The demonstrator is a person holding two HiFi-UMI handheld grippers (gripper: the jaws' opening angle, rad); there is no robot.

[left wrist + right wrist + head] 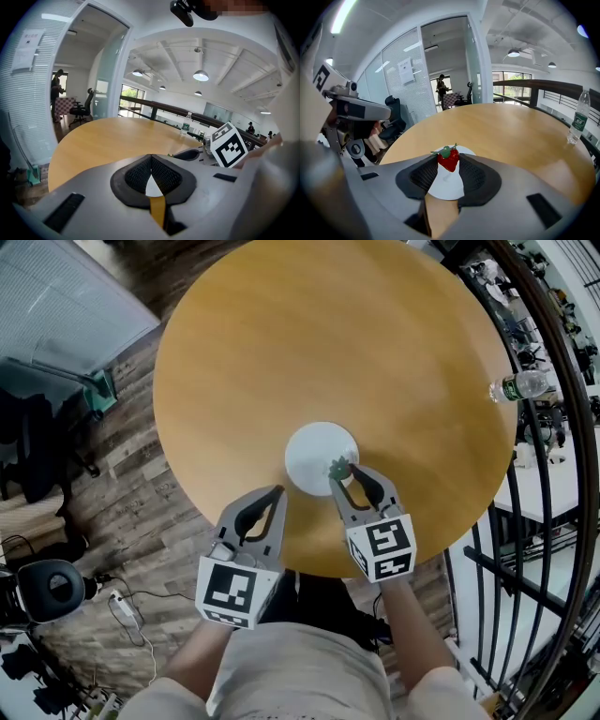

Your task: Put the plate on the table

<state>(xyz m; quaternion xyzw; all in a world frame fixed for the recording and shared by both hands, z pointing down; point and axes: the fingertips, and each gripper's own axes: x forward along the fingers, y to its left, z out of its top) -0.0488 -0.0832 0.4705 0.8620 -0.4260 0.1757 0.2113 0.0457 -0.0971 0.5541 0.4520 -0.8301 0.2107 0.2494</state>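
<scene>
A small white plate (pixel 314 451) lies flat on the round wooden table (pixel 281 343), near its front edge. My right gripper (pixel 345 475) hovers over the plate's near right rim, shut on a red strawberry (pixel 338 467) with green leaves. In the right gripper view the strawberry (pixel 449 160) sits pinched between the dark pads, with the plate (pixel 449 186) below it. My left gripper (pixel 277 493) is shut with nothing in it, just left of the plate over the table's edge. Its tips (pixel 151 156) meet in the left gripper view.
A clear water bottle (pixel 518 386) stands at the table's far right edge, also seen as a bottle (pixel 578 117) in the right gripper view. A dark railing (pixel 553 409) curves round the right side. Wooden floor, a chair and cables lie to the left.
</scene>
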